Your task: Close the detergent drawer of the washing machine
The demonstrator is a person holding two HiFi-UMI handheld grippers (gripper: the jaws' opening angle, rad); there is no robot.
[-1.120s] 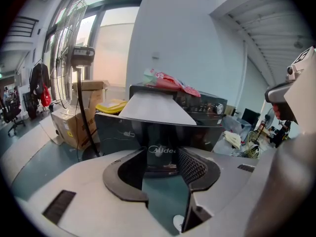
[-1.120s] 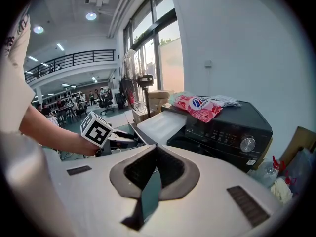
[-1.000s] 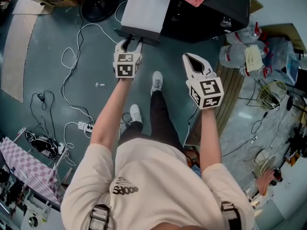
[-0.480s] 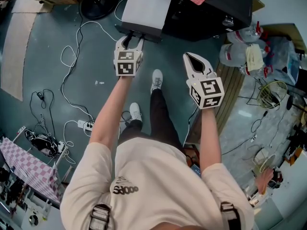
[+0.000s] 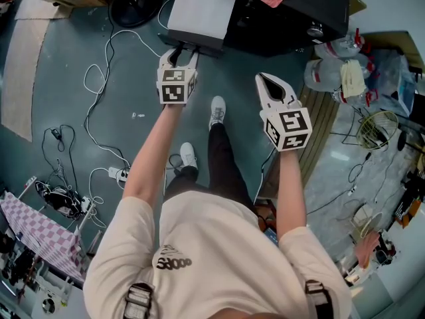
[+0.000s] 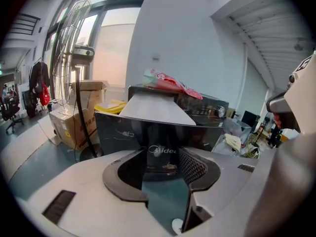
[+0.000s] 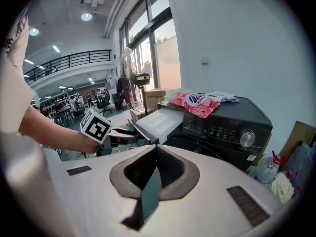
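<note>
**Detergent drawer** (image 5: 199, 8): standing pulled well out of the black washing machine (image 5: 292, 12) at its left end. Pale top facing up, dark front panel facing the person, jutting out over the teal floor (image 5: 133, 78).

**Left gripper** (image 5: 180, 54): reaching forward on an outstretched arm and pointing somewhat downward. Tips lying right at the drawer's front edge. Jaws standing wide apart and clasping nothing. Not possible to tell from either view whether touching the panel.

**Right gripper** (image 5: 261, 80): hanging in the air to the right of the drawer and well apart from it, on an arm likewise stretched out and tilted down. Jaw tips meeting, with nothing between them.

**Edges and room:** drawer front overhanging bare floor. Open floor lying between the two grippers, with the person's white shoes (image 5: 217, 111) below. White cables (image 5: 99, 78) looping over the floor left of the drawer. Clear bottles (image 5: 332, 52) crowding the floor at the machine's right.

**Views:**
- Head view: taking in both arms and the drawer's full length.
- Left gripper view: adding the lettering on the panel, a standing fan (image 6: 69, 38) and cardboard boxes (image 6: 69, 125) behind.
- Right gripper view: adding the control dial (image 7: 247, 138) on the machine's front, a pink packet (image 7: 195, 102) lying on its top, and the left gripper's marker cube beside the drawer.
</note>
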